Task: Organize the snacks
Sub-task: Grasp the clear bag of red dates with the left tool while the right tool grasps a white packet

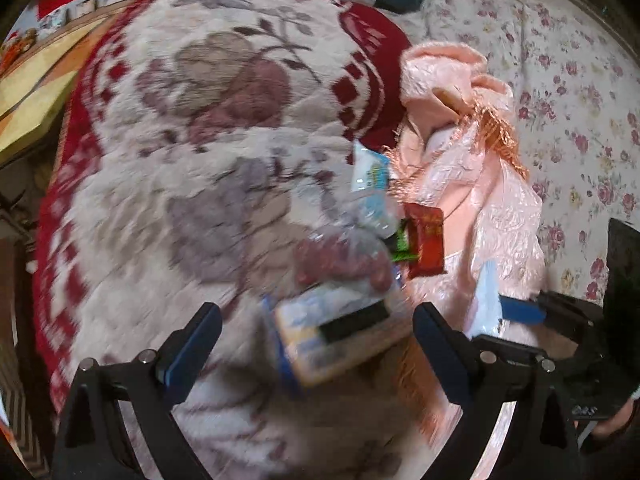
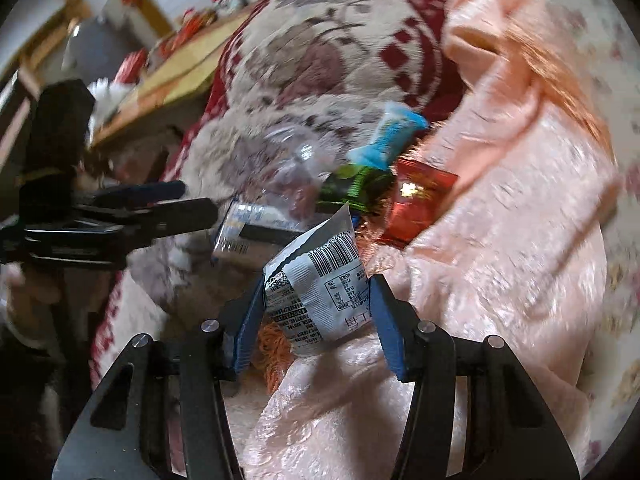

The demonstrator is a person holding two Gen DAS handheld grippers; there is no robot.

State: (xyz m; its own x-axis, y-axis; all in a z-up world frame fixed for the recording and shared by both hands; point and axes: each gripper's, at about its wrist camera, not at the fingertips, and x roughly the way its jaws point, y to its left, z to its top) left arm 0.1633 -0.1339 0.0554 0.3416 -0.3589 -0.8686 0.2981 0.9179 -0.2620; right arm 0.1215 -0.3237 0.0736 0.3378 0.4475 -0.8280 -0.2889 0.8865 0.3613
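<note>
Pink satin cloth (image 2: 500, 216) is bunched over a red-and-cream flowered blanket (image 1: 208, 128), and the snacks are heaped where the two meet. A clear plastic bag (image 1: 344, 256) is seen lying crumpled there with something reddish inside, too blurred to be named. Just beside it a blue-and-white packet (image 1: 370, 172), a green wrapper (image 2: 356, 188) and a red packet (image 1: 426, 240) are piled touching. A white barcode packet (image 2: 320, 284) is pinched between the right gripper (image 2: 316, 308) jaws. The left gripper (image 1: 316, 336) jaws are spread wide around a blue-and-yellow packet (image 1: 320, 344), not gripped.
</note>
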